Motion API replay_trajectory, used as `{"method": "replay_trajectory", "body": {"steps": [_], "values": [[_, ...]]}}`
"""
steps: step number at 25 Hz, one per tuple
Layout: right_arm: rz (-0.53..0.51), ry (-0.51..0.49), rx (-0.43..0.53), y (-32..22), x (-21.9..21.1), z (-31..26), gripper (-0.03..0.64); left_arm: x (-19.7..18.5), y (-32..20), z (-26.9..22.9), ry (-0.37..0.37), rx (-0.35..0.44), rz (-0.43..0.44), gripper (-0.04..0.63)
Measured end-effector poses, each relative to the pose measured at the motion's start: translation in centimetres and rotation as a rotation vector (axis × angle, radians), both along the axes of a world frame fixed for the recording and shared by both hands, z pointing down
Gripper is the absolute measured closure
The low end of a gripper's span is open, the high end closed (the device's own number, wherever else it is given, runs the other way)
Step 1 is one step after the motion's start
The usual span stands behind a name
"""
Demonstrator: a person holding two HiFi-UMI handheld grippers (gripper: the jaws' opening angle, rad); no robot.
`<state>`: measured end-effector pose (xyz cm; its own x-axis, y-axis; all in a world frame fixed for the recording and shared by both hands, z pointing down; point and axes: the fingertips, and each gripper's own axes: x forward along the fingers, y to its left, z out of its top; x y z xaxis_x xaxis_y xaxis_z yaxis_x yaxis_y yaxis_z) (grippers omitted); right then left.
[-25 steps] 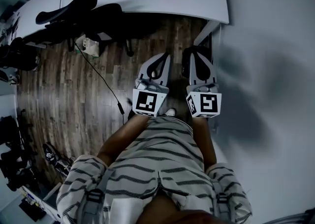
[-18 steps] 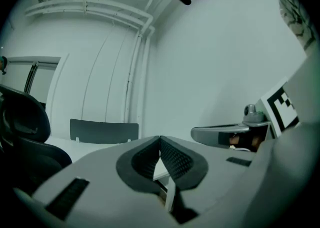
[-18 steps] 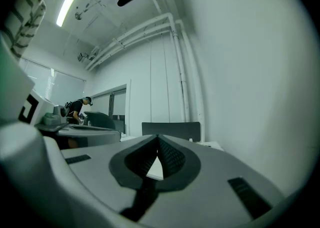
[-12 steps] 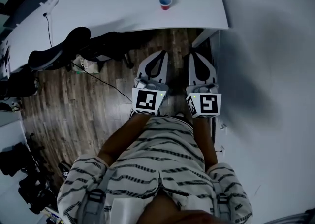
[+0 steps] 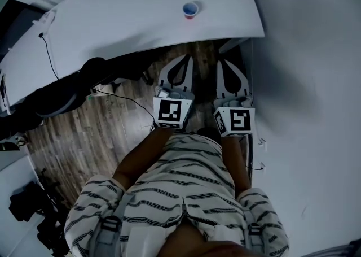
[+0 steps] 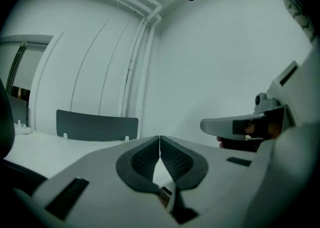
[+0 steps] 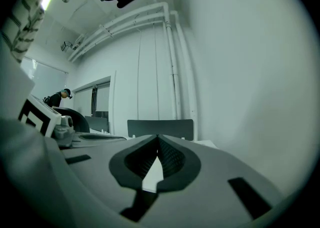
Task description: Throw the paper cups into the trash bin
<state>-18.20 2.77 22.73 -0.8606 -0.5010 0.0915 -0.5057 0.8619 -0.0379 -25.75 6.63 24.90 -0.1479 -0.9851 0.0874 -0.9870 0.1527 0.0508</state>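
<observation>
My left hand-held gripper point(image 5: 184, 58) and right hand-held gripper point(image 5: 224, 61) have pale grey bodies with black ribbed pads point(image 6: 144, 160). Each carries black-and-white square markers. The paper cup point(image 5: 190, 10) is red outside and blue at the mouth. The worktop point(image 5: 130, 18) is plain white. The floor point(image 5: 84, 131) shows dark brown wood-grain planks. My shirt point(image 5: 186, 194) is white with thin dark stripes. The chair point(image 5: 56, 97) is black.

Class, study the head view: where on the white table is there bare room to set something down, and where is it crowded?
The table is bare left of the paper cup and right of it to the edge. Crowded: the floor beneath, with chair and cable.
</observation>
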Motion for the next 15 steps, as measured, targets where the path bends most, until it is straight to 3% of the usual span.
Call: {"method": "replay_trajectory", "body": {"steps": [10,15], "values": [[0.0,0.065,0.009,0.0,-3.6,1.1,0.601,-5.0,-3.5,3.2,0.029,-0.048,0.016,0.569],[0.016,0.079,-0.003,-1.7,-3.6,2.6,0.601,-6.8,-5.9,5.6,0.007,-0.065,-0.006,0.569]]}}
